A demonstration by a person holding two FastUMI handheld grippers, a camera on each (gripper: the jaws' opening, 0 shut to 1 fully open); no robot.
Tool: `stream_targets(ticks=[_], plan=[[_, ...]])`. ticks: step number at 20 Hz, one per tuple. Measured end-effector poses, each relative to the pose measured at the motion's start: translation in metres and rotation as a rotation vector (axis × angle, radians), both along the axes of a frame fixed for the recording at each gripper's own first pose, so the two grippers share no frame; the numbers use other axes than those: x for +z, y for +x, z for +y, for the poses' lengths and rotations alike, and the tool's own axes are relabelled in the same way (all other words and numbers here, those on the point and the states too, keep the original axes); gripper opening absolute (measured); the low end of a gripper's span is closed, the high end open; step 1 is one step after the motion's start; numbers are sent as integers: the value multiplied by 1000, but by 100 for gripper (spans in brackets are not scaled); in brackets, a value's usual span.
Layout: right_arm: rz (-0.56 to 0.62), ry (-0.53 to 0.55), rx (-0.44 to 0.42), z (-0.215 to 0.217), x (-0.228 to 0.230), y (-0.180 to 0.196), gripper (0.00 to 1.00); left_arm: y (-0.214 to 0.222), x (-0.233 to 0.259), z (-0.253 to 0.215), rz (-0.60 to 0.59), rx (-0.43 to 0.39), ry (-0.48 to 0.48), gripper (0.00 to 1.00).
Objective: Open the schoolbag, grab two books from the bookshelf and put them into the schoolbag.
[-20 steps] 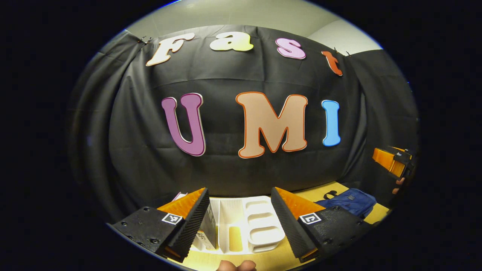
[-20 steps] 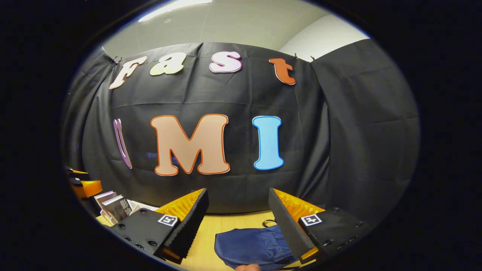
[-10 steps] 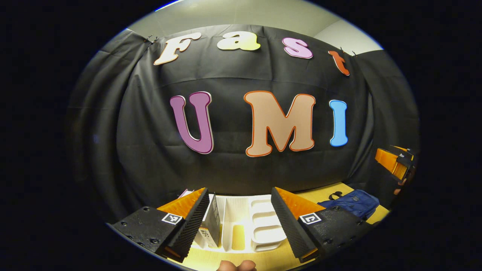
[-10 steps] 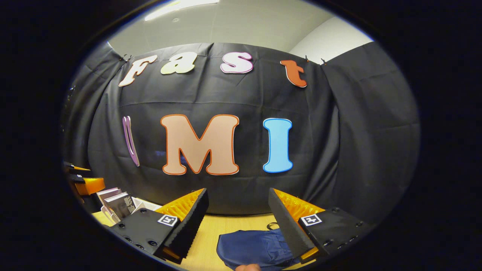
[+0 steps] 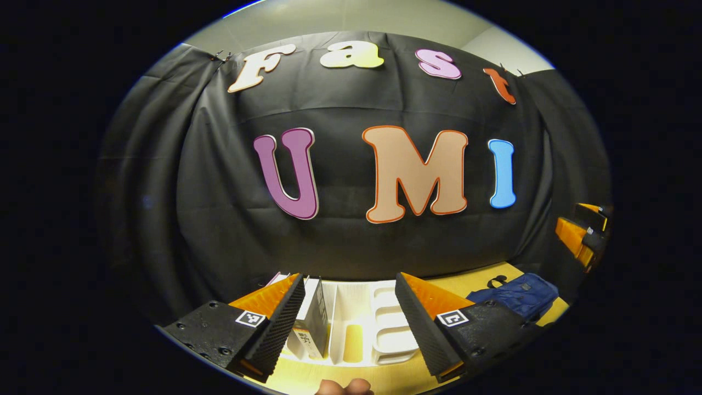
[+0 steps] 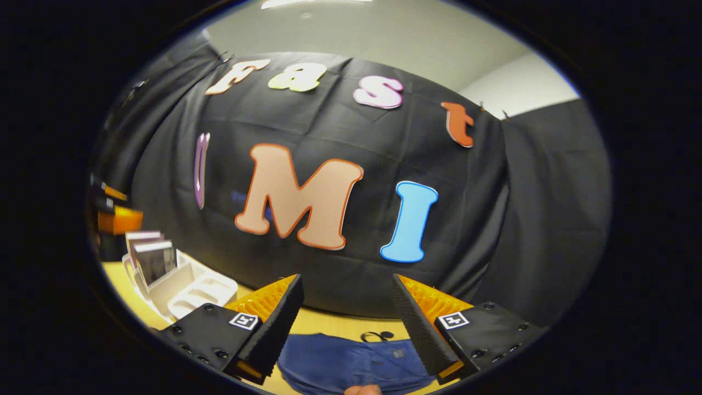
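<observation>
In the left gripper view my left gripper (image 5: 349, 321) is open, held above a white bookshelf (image 5: 384, 329) on the yellow table. Upright books (image 5: 315, 321) stand in the shelf's left slot, just beside my left finger. The blue schoolbag (image 5: 518, 296) lies flat to the right, with the right gripper (image 5: 581, 236) in the air beyond it. In the right gripper view my right gripper (image 6: 346, 323) is open above the schoolbag (image 6: 351, 365), whose black top handle (image 6: 375, 336) points toward the wall. The bookshelf (image 6: 186, 285) with its books (image 6: 151, 258) stands at the left there.
The yellow tabletop (image 5: 466, 282) runs up to the black cloth wall (image 5: 340, 241). Fingertips of the holding hand (image 5: 344, 387) show at the bottom edge. The left gripper (image 6: 115, 219) hangs at the far left in the right gripper view.
The left gripper has drifted slightly left, bringing the books nearer its left finger. The right gripper has tilted and moved forward over the schoolbag, so more of the bookshelf shows.
</observation>
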State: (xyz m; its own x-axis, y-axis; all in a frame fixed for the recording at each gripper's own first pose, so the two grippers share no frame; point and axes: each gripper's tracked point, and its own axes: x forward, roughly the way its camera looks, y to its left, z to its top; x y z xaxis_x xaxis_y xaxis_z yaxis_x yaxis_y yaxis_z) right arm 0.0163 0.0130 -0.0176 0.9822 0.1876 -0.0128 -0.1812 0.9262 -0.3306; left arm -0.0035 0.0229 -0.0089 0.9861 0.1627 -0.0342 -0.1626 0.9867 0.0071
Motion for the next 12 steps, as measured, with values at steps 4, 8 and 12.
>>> stream_targets(ticks=[4,8,12], plan=[[48,-243,45,-6,-56,-17,98,0,-2,8,9,22,6,97],[78,-548,160,-6,-126,-26,98,-2,-6,13,21,42,-1,97],[165,-708,266,-8,-205,-45,100,-6,-8,20,29,65,0,97]])
